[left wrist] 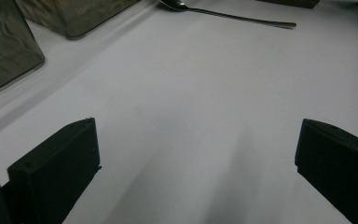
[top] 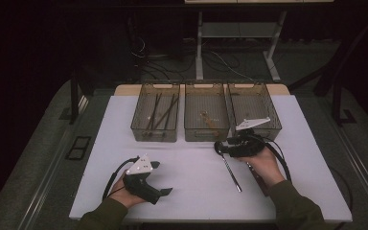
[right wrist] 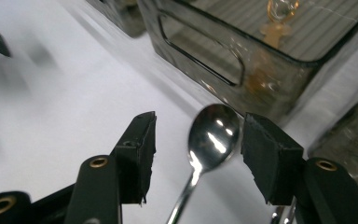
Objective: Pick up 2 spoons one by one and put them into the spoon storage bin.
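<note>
The right hand-held gripper [right wrist: 196,149] stands open astride the spoon [right wrist: 213,135], not yet gripping; it lies on the worktop [top: 191,167] before the bins. The left hand-held gripper [left wrist: 196,163] hangs wide open, empty.

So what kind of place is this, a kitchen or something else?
Probably a lab or recording workspace, not a kitchen: a white table with three sorting bins, one spoon, cables on a dark floor.
</note>
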Action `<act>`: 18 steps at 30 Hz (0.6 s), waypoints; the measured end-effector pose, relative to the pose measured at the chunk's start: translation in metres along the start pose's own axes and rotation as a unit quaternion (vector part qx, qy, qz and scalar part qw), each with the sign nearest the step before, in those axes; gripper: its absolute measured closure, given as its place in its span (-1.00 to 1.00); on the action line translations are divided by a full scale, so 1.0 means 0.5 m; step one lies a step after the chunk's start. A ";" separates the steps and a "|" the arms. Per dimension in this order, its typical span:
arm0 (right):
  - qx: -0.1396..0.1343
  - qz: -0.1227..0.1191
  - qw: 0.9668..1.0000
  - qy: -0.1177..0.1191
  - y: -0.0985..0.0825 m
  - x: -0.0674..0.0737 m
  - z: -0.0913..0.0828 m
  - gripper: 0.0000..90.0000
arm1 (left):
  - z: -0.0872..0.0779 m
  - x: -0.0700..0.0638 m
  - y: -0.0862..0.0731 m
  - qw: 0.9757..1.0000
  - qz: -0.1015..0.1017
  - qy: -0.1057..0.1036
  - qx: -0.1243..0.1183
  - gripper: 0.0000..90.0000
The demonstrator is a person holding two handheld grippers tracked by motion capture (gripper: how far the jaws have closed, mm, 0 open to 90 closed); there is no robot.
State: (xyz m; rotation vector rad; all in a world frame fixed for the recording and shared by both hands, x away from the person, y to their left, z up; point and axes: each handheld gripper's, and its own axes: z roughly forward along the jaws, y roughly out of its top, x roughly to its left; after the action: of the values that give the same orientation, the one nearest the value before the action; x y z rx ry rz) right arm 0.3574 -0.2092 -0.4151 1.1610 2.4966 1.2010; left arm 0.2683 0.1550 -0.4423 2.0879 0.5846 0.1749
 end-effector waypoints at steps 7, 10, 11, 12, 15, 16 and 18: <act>0.012 0.005 1.000 -0.016 -0.011 -0.015 0.021 0.00 | 0.001 0.000 0.000 1.000 0.000 0.000 0.001 -1.00; 0.011 0.008 1.000 -0.018 -0.013 -0.021 0.030 0.01 | 0.001 0.000 0.000 1.000 -0.001 0.000 0.001 -1.00; 0.012 0.008 1.000 -0.017 -0.014 -0.023 0.033 0.01 | 0.001 0.001 0.000 1.000 0.000 0.000 0.001 -1.00; 0.012 0.009 1.000 -0.016 -0.014 -0.023 0.037 0.01 | 0.001 0.001 0.000 1.000 -0.001 0.000 0.001 -1.00; 0.012 0.006 1.000 -0.015 -0.014 -0.023 0.046 0.05 | 0.001 0.001 0.000 1.000 0.000 0.000 0.001 -1.00; 0.012 0.004 1.000 -0.016 -0.015 -0.024 0.048 0.06 | 0.001 0.001 0.000 1.000 -0.001 0.000 0.001 -1.00; 0.013 0.003 1.000 -0.016 -0.014 -0.024 0.051 0.08 | 0.001 0.001 0.000 1.000 -0.001 0.000 0.001 -1.00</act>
State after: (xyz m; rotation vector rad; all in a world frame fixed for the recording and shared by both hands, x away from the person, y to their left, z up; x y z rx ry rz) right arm 0.3724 -0.2048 -0.4398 1.1850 2.4945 1.1466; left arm 0.2687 0.1550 -0.4427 2.0889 0.5871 0.1723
